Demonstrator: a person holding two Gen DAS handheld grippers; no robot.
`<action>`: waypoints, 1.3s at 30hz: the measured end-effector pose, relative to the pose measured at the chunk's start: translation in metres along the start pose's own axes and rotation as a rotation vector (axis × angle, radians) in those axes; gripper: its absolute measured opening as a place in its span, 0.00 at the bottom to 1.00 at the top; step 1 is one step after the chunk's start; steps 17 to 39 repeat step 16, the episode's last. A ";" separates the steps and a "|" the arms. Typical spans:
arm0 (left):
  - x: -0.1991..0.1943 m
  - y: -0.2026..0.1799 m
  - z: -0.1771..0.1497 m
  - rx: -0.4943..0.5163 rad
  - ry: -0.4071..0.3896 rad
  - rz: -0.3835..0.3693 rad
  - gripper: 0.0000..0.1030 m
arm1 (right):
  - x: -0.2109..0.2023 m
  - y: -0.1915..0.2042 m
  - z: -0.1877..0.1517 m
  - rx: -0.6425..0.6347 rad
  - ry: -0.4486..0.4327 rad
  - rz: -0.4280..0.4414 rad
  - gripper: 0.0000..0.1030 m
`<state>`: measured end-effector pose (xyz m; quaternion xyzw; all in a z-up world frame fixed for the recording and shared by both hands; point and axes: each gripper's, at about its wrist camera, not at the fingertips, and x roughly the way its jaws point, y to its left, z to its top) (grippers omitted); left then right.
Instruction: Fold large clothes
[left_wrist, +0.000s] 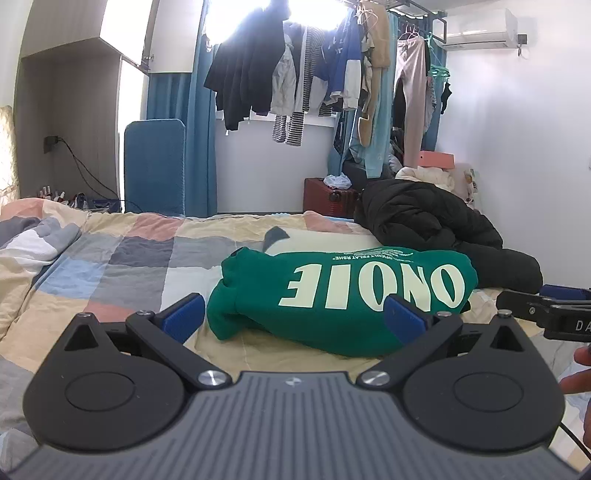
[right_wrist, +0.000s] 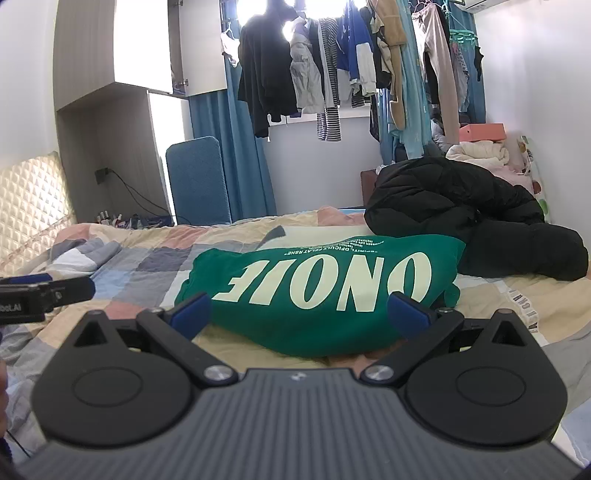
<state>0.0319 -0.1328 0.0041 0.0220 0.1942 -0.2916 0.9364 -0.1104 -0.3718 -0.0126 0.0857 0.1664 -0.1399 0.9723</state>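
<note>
We see a folded green sweatshirt with large pale lettering (left_wrist: 343, 295) lying on the patchwork checked bedspread (left_wrist: 122, 258), just in front of both tools. Our left gripper (left_wrist: 293, 317) stands wide open, its blue pads clear of the cloth; our right gripper (right_wrist: 301, 314) is likewise spread wide, holding nothing. A crumpled black padded jacket (right_wrist: 480, 221) lies at the far right, touching the sweatshirt.

One green sweatshirt (left_wrist: 343, 295) lies folded on one bed (left_wrist: 122, 258). One black padded jacket (left_wrist: 436, 218) sits in a heap behind it. Two grippers show, the left gripper (left_wrist: 295, 317) and the right gripper (right_wrist: 299, 314), each with two blue fingertips (left_wrist: 184, 314). One air conditioner (left_wrist: 480, 31), one pink box (left_wrist: 436, 158) and one red suitcase (left_wrist: 325, 195) are visible.
</note>
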 end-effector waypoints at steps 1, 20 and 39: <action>-0.001 0.000 0.000 0.001 -0.003 -0.002 1.00 | 0.000 0.000 0.000 0.000 0.002 -0.002 1.00; -0.004 -0.002 -0.004 0.009 -0.018 0.002 1.00 | -0.002 0.002 0.000 -0.008 0.012 -0.009 1.00; -0.004 -0.002 -0.004 0.009 -0.018 0.002 1.00 | -0.002 0.002 0.000 -0.008 0.012 -0.009 1.00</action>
